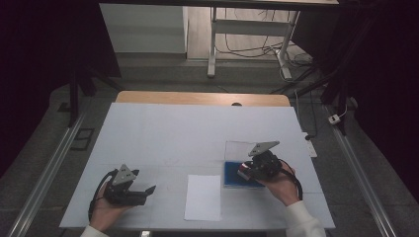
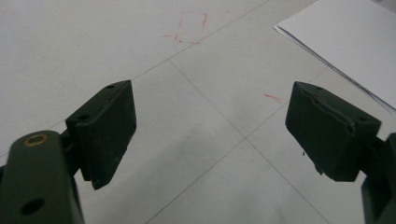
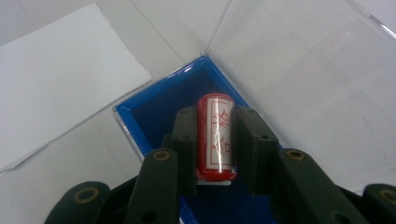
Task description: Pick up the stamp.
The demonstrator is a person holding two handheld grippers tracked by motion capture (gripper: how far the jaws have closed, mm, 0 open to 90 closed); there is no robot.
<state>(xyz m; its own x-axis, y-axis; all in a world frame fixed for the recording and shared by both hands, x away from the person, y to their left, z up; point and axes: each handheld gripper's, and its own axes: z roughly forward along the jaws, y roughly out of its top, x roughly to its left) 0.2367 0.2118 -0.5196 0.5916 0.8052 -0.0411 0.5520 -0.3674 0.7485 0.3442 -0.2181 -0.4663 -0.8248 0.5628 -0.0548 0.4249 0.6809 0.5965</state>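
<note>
Stamp: the stamp [image 3: 215,135] is a small red cylinder with a white label bearing red characters; it sits between your right gripper's jaws, over the blue tray [image 3: 154,109].
Stamp in the high view: you get just a red and white speck [image 1: 244,170] at the gripper's tip, above the tray [image 1: 232,175] near the desk's right front.
Tray: shallow, deep blue inside, with a clear lid [image 3: 303,60] hinged open and lying flat on the desk beyond it.
Right gripper view: this one gives you the label, the tray's corner and a sheet of paper [image 3: 56,74] just beside the tray.
High view: here you see the whole white desk [image 1: 163,133], the paper [image 1: 203,196] lying between your two hands, and the lid [image 1: 237,149] as a pale pane behind the tray.
Left gripper view: it shows you bare desk with faint red pen marks [image 2: 189,28] and a corner of the paper [image 2: 345,42] at upper right.
Right gripper: your right gripper [image 3: 215,149] is closed onto the stamp, one jaw pressed to each side.
Left gripper: your left gripper [image 2: 210,135] is spread wide with nothing between the jaws, hovering low over the desk at left front [image 1: 143,190].
</note>
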